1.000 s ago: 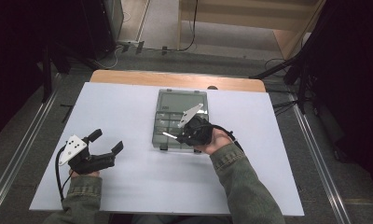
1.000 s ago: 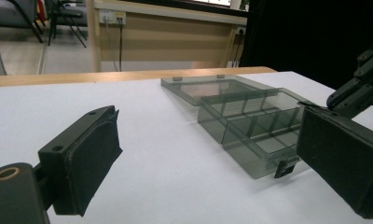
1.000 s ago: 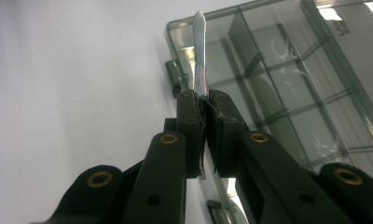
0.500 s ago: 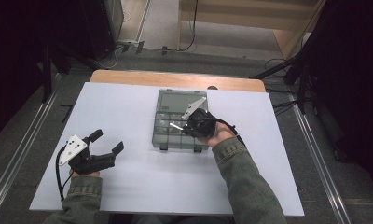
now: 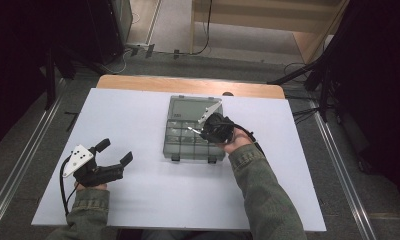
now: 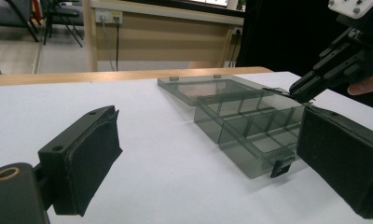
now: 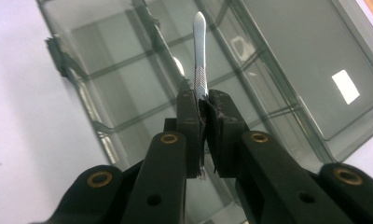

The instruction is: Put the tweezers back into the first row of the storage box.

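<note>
I am holding a slim metal handle point(image 7: 199, 56) pinched between the fingers of my right gripper point(image 7: 204, 133), and it is running straight out ahead of them, its rounded tip pointing over the compartments of the open grey organiser box point(image 5: 180, 142) at mid-desk point(image 5: 138, 200). My right hand is hanging directly above the box; my left gripper point(image 5: 115, 152) is sitting well apart near the desk's left edge, fingers spread wide and holding nothing. I am judging the next move as a lowering along the handle's axis. Which compartment lies beneath the tip, I cannot tell.
</note>
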`<state>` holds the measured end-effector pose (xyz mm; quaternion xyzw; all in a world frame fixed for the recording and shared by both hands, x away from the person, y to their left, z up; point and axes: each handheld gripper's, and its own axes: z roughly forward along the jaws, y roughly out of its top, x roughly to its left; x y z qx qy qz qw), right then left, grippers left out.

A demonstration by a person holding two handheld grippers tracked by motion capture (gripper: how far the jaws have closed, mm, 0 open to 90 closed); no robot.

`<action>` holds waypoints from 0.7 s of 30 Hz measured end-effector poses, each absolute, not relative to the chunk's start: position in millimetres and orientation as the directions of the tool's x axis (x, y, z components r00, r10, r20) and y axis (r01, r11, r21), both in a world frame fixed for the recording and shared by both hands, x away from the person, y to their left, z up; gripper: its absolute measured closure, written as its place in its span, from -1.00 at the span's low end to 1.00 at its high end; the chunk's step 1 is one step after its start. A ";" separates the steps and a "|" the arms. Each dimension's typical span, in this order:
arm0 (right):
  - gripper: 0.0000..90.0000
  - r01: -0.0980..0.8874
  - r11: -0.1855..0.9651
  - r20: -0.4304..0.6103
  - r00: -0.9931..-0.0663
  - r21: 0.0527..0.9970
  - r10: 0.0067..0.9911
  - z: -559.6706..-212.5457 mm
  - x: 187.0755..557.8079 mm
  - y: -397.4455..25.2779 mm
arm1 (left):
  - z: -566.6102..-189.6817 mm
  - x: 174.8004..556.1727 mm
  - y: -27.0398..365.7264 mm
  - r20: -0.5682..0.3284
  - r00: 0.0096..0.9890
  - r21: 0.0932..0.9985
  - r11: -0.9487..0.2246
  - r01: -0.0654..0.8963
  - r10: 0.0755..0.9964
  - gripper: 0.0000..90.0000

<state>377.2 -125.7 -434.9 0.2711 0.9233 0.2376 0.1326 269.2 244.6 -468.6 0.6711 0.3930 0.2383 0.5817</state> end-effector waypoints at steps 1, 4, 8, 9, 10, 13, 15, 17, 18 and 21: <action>0.90 0.445 0.733 -0.116 -0.811 0.514 0.574 -435.7 379.4 -127.4 | -468.7 269.4 244.4 -0.139 0.578 0.968 -0.013 0.251 0.804 -0.87; 0.90 0.462 0.723 -0.118 -0.797 0.513 0.592 -436.8 382.9 -130.2 | -468.6 269.1 244.0 -0.142 0.580 0.967 -0.012 0.253 0.802 -0.87; 0.89 0.467 0.718 -0.132 -0.785 0.515 0.605 -440.3 388.6 -134.0 | -468.8 269.5 244.1 -0.143 0.579 0.967 -0.011 0.254 0.803 -0.87; 0.90 0.470 0.718 -0.140 -0.780 0.513 0.610 -441.1 389.2 -134.3 | -468.8 269.5 243.9 -0.144 0.579 0.967 -0.010 0.254 0.803 -0.87; 0.90 0.467 0.718 -0.146 -0.778 0.516 0.611 -441.9 390.2 -134.7 | -468.8 269.5 244.0 -0.144 0.580 0.967 -0.010 0.253 0.802 -0.87; 0.90 0.456 0.715 -0.174 -0.767 0.531 0.618 -444.0 393.7 -135.4 | -468.7 269.5 243.9 -0.144 0.580 0.967 -0.009 0.253 0.802 -0.87; 0.90 0.455 0.712 -0.184 -0.760 0.535 0.624 -445.7 396.1 -136.0 | -468.8 269.8 244.3 -0.144 0.580 0.968 -0.009 0.252 0.802 -0.87; 0.89 0.460 0.708 -0.183 -0.755 0.536 0.629 -447.3 397.2 -136.3 | -468.8 269.9 244.4 -0.145 0.579 0.968 -0.006 0.252 0.803 -0.87; 0.90 0.460 0.708 -0.178 -0.758 0.536 0.628 -447.9 397.9 -136.6 | -468.8 269.9 244.6 -0.145 0.578 0.967 -0.008 0.253 0.803 -0.87; 0.89 0.464 0.697 -0.166 -0.757 0.546 0.633 -447.8 398.4 -137.2 | -468.8 270.0 244.5 -0.146 0.579 0.967 -0.007 0.254 0.802 -0.87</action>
